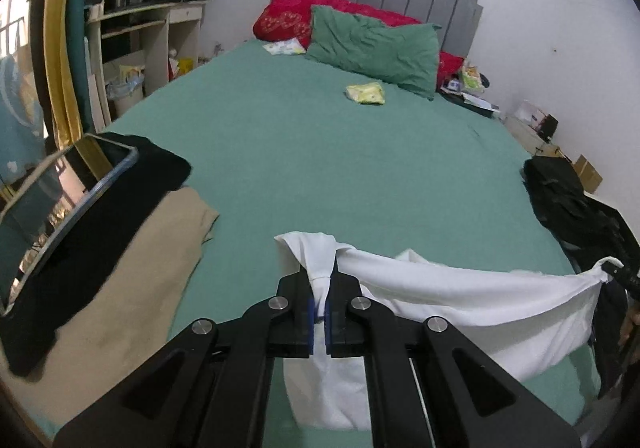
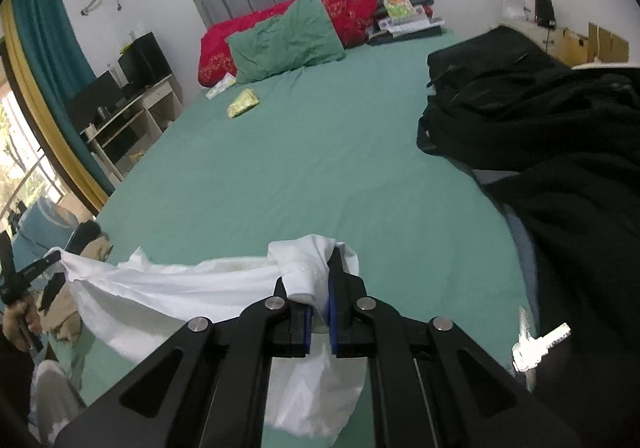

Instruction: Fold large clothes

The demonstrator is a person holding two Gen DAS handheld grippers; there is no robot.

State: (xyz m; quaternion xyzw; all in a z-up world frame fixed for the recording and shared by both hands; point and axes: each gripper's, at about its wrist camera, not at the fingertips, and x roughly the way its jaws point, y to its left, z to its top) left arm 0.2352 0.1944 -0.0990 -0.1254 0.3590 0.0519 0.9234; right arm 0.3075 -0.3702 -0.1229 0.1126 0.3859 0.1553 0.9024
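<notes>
**White garment strung between both grippers, bed wide open ahead**

So here's the setup: the white garment (image 1: 460, 288) is pinched at 2 corners, 1 per gripper. The left gripper (image 1: 319, 280) has its jaws clamped tight on a bunched wad of the cloth, and the right gripper (image 2: 320, 280) is doing the same on the other end. Neither has any visible gap beyond the fabric itself.

The key relation: the garment's long axis runs straight across between the 2 grippers, side to side, parallel to the near edge of the bed (image 1: 320, 151). It sags in the middle and the rest hangs down below the jaws, out of view past the frame bottom. Both hands are equally close since both already hold it, so I'd guess the next move is a joint one, carrying it forward and laying it flat.

Room-wise, the green sheet straight ahead is bare up to a small yellow packet (image 1: 366, 93) near the pillows (image 1: 372, 47). Watch the flanks though: a tan and black pile (image 1: 120, 268) with a phone (image 1: 60, 207) on top sits close on the left, and black clothes (image 2: 540, 119) crowd the right edge.
</notes>
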